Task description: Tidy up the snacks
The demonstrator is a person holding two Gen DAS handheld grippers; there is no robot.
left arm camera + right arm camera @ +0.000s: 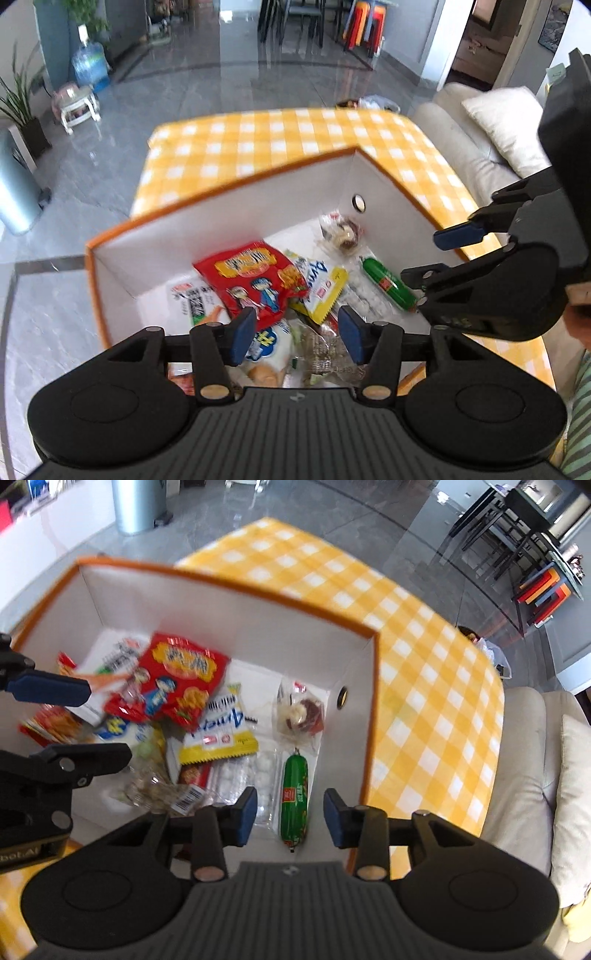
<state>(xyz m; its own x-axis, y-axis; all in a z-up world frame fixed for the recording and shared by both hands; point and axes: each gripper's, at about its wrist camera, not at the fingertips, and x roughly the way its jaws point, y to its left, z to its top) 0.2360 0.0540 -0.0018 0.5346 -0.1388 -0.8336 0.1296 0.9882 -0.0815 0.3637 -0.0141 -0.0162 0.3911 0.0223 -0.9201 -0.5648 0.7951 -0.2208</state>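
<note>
Your counter (280, 136), covered in a yellow-and-white checked cloth, fills the middle of the left wrist view and runs to the upper right of the right wrist view. On it stands the box (229, 206), white inside with an orange rim, and all the snacks lie in it.

In the left wrist view your left gripper (297, 332) sits at the bottom centre, over the box, its blue pads apart with nothing pressed between them. Your right gripper (290, 810) sits the same way at the bottom centre of the right wrist view, jaws parted and empty, just above the green sausage (294, 803).

The red snack bag (255, 282) lies at the centre of the left wrist view, on top of the pile. Partly under it, to its right, lies the yellow-and-white packet (321, 288). Right of that, a clear tray of white sweets (264, 775) lies flat on the box floor, with the sausage just beside it. Near the far right corner of the box, by a round hole in the wall, lies a small clear-wrapped pastry (343, 232), apart from the pile.
</note>
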